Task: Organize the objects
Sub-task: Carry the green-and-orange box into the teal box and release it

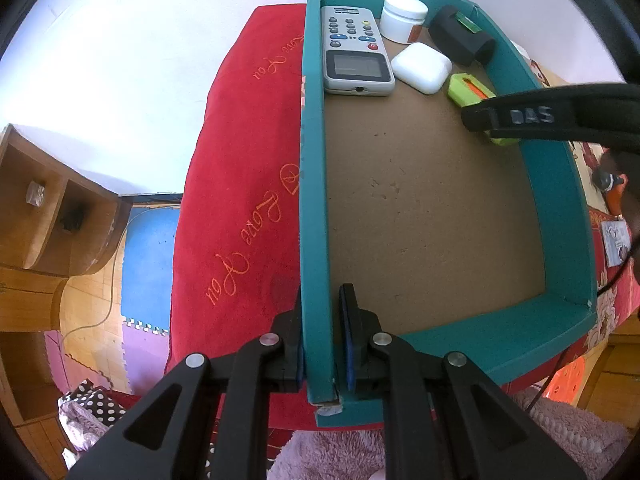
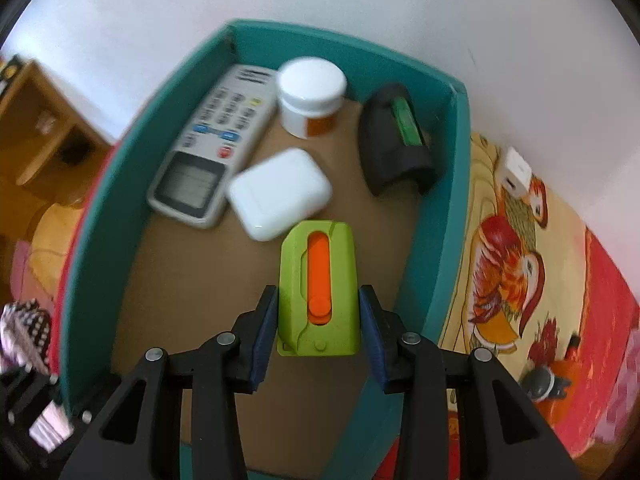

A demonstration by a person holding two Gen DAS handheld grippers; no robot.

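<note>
A teal box (image 1: 560, 216) with a brown floor lies on a red blanket. My left gripper (image 1: 320, 312) is shut on the box's left wall near the front corner. Inside the box are a grey remote (image 1: 352, 48), a white jar (image 1: 402, 16), a white case (image 1: 422, 66) and a black object (image 1: 460, 36). My right gripper (image 2: 318, 312) holds a green and orange box cutter (image 2: 320, 280) between its pads, low over the box floor (image 2: 192, 280). The remote (image 2: 212, 148), jar (image 2: 310, 96), white case (image 2: 280, 196) and black object (image 2: 392, 140) lie beyond it. The cutter also shows in the left wrist view (image 1: 468, 88).
A red blanket (image 1: 240, 200) lies left of the box. A bird-patterned cloth (image 2: 508, 264) lies right of it, with a white charger (image 2: 516, 172) and a small grey and orange object (image 2: 548, 380). A wooden cabinet (image 1: 44, 200) stands at the left.
</note>
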